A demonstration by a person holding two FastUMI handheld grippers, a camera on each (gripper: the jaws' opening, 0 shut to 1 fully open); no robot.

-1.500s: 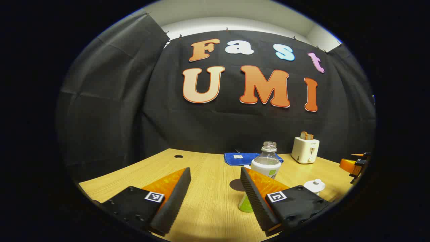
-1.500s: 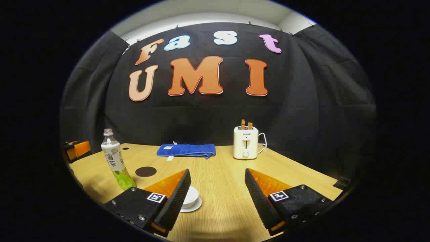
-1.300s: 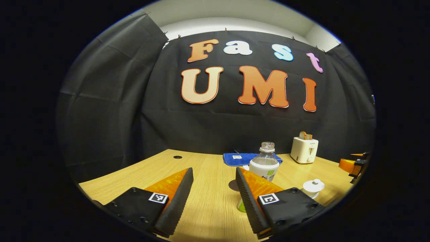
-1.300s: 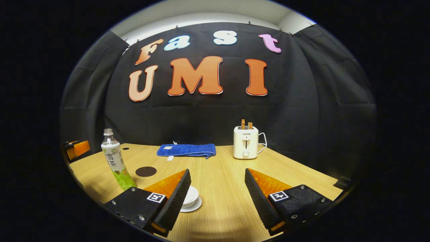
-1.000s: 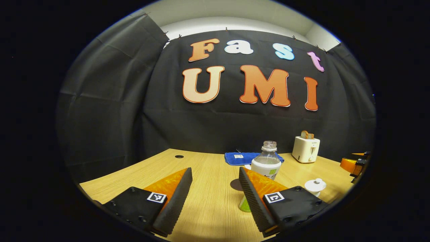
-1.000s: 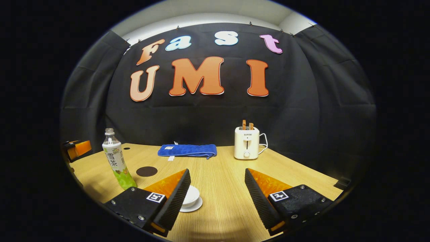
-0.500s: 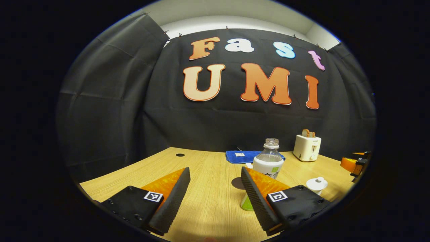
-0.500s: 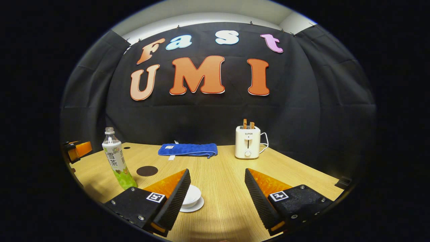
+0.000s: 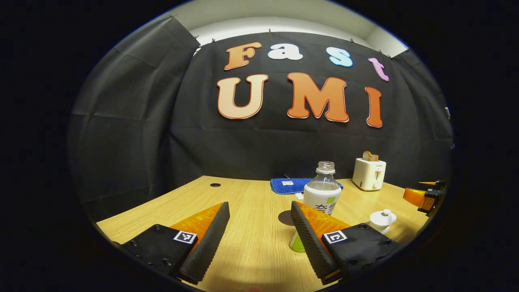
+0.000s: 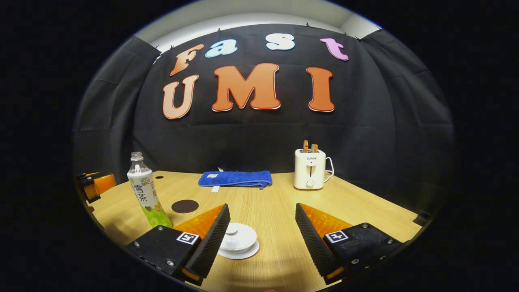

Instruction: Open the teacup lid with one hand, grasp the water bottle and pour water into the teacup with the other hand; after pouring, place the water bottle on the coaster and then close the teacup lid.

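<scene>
Left gripper [image 9: 257, 227] held low over the wooden table [image 9: 251, 251], fingers spread wide, gripping nothing. Water bottle [image 9: 322, 194] upright and uncapped, just beyond the right finger, partly hidden behind it; contact cannot be told. Dark round coaster [image 9: 286, 217] flat on the table just left of the bottle's base. Lidded white teacup [image 9: 382, 220] to the right, near the table's right edge, with the other gripper [image 9: 423, 197] farther right.

Right gripper [image 10: 261, 231] likewise spread wide and holding nothing, above the near table edge. Teacup [image 10: 239, 239] on its saucer, lid on, just beside the left finger and partly behind it. Bottle [image 10: 146, 192] far left, coaster [image 10: 185, 206] between bottle and teacup, all apart. Open tabletop between the fingers and out to the right. Blue towel [image 10: 235, 179] and white toaster [image 10: 310, 169] along the far edge, well apart from the rest.
</scene>
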